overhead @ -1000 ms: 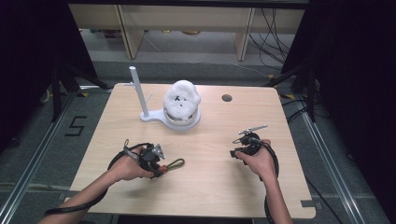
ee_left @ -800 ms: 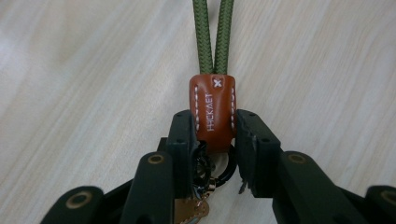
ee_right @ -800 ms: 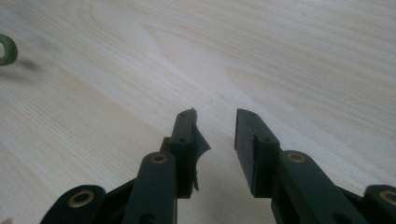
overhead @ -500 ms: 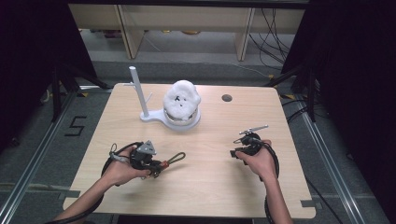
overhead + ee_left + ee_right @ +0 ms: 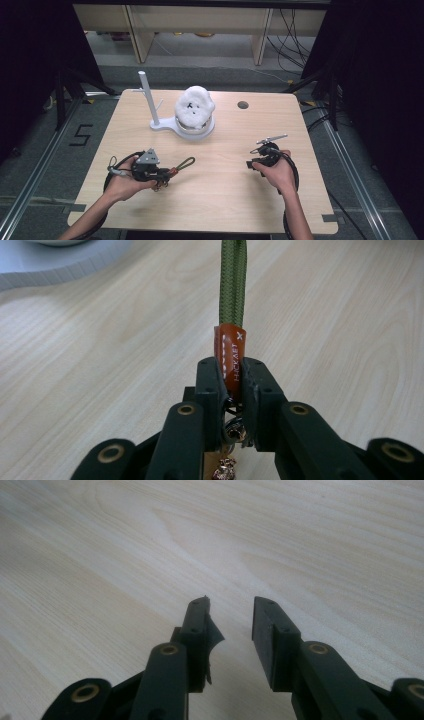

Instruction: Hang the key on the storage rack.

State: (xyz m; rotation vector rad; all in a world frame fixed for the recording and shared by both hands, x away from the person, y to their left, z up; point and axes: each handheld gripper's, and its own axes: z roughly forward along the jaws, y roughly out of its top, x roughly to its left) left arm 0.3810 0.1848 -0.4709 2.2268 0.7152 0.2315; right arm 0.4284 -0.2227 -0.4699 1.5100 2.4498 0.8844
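Note:
My left gripper (image 5: 159,175) lies low over the near left of the table, shut on a keychain strap (image 5: 182,164). In the left gripper view the jaws pinch the strap's orange leather tab (image 5: 231,359), and its olive green cord loop (image 5: 233,280) runs straight ahead over the wood. A small metal ring and charm (image 5: 229,436) hang below the jaws. My right gripper (image 5: 251,163) is held at the near right, open, with bare wood between its jaws (image 5: 231,615). A white stand (image 5: 172,124) with an upright peg post (image 5: 148,97) sits at the back centre, a white fluffy thing (image 5: 194,107) on its base.
A round cable hole (image 5: 243,105) is cut into the table's far right part. Table legs and loose cables (image 5: 285,30) lie on the floor beyond the far edge. Black cables loop from both grippers near the front edge.
My left gripper has slid a little toward the near left with the strap in it, dragging the cord loop along. The right gripper has barely moved.

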